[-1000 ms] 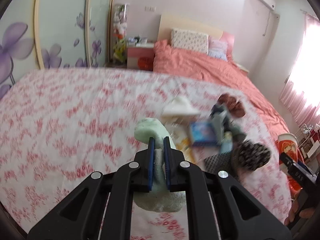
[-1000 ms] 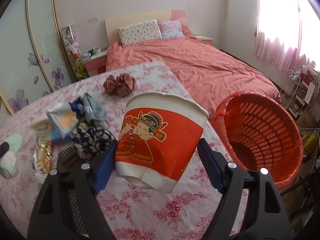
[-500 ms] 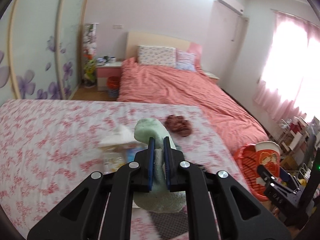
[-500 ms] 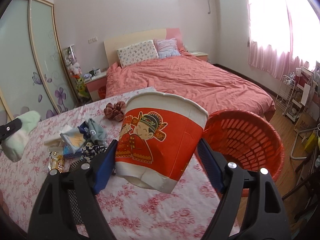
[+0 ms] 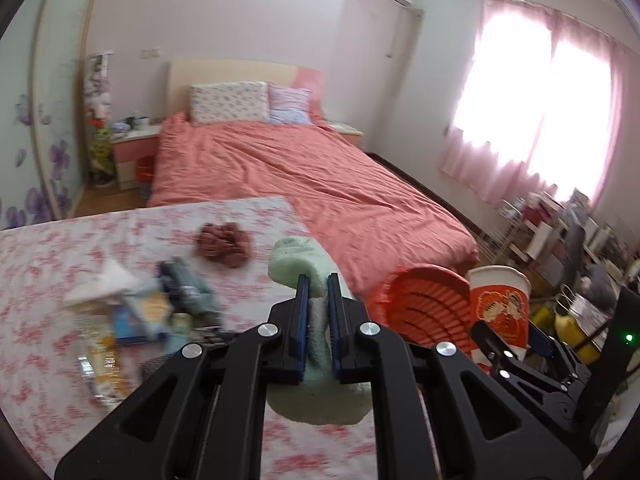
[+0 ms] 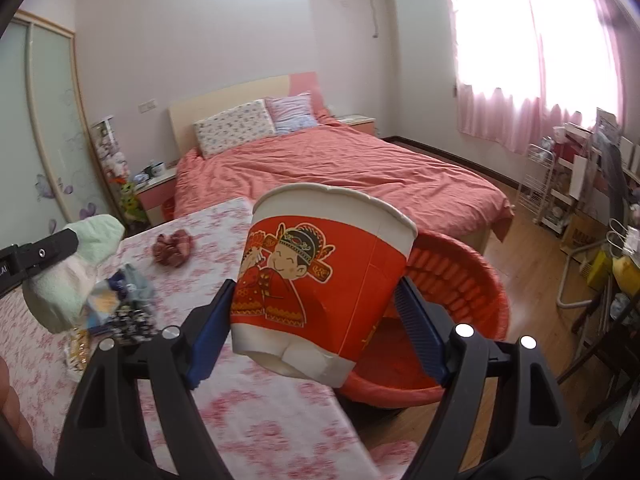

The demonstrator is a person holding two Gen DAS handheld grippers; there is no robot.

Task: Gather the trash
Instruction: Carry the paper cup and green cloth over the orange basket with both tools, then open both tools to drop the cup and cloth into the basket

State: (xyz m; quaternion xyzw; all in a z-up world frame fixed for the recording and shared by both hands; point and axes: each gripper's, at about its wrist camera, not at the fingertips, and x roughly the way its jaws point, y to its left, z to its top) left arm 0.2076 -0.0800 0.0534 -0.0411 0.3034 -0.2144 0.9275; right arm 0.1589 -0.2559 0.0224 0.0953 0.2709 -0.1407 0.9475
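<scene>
The left tool (image 5: 318, 292) has a black plastic frame with triangular openings, 4 round silver screws and 2 blue pads (image 5: 303, 320). The right tool (image 6: 316, 308) has the same black frame, silver screws and ribbed blue pads (image 6: 416, 328). Bare skin (image 6: 8, 412) shows at the edge.

pink-walled bedroom: coral-quilted bed (image 5: 280, 168), bright pink-curtained window (image 6: 532, 48), wood floor (image 6: 532, 256).

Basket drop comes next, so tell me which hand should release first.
Right. The right gripper holds the paper cup just in front of the red basket, nearly over its rim. The left gripper, clamping the green sock, sits farther back over the table.
</scene>
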